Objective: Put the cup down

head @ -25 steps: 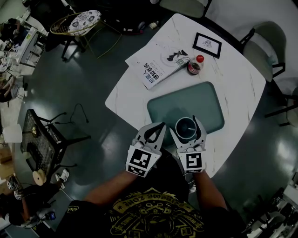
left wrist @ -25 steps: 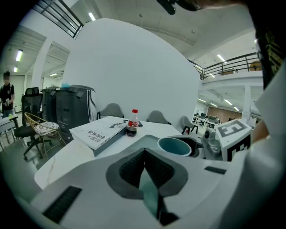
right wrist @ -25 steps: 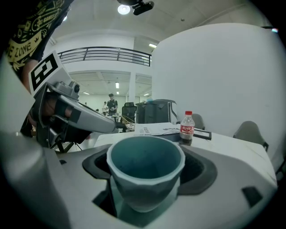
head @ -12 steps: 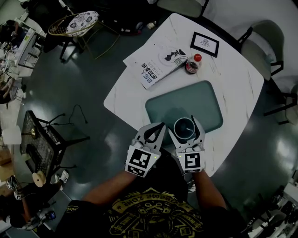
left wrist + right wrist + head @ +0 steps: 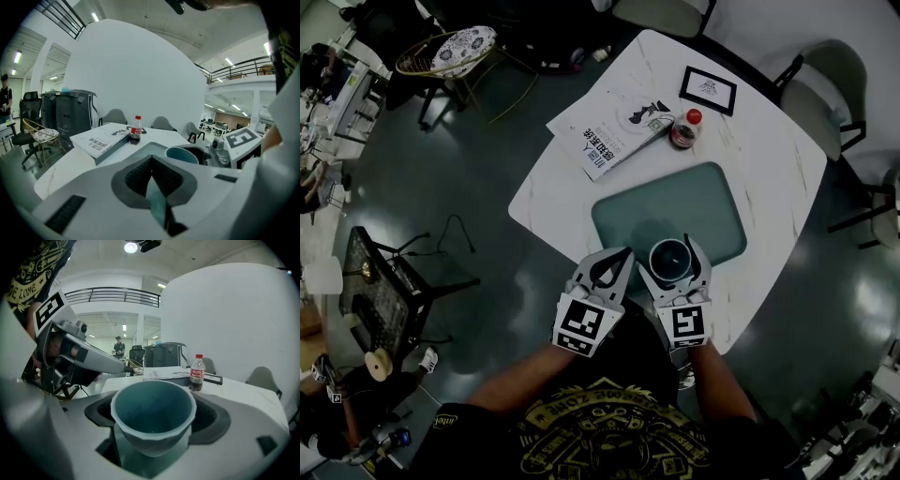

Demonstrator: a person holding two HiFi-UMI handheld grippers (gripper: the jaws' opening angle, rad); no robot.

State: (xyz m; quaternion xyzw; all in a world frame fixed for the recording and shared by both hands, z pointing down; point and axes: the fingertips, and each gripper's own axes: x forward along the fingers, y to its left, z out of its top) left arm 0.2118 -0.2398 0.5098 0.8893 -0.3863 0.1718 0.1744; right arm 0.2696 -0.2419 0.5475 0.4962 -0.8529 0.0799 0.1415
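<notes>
A teal cup (image 5: 670, 255) stands upright on the near edge of the grey-green mat (image 5: 675, 202), seen from above in the head view. My right gripper (image 5: 672, 259) straddles it, one jaw on each side. In the right gripper view the cup (image 5: 153, 413) fills the gap of the right gripper (image 5: 153, 425); the jaws are opening and the pads stand just off its wall. My left gripper (image 5: 617, 261) hovers beside it at the table's near edge, shut and empty. In the left gripper view the left gripper (image 5: 151, 164) shows its tips touching, with the cup (image 5: 182, 153) to its right.
The white table (image 5: 769, 150) also carries a book (image 5: 614, 131), a small red-capped cola bottle (image 5: 684, 129) and a black picture frame (image 5: 708, 89) at the far side. Chairs (image 5: 839, 89) ring the table. A wire rack (image 5: 380, 291) stands on the floor at left.
The cup and both grippers stay in the same spot on the mat. The right jaws have spread slightly away from the cup. The left gripper has not moved.
</notes>
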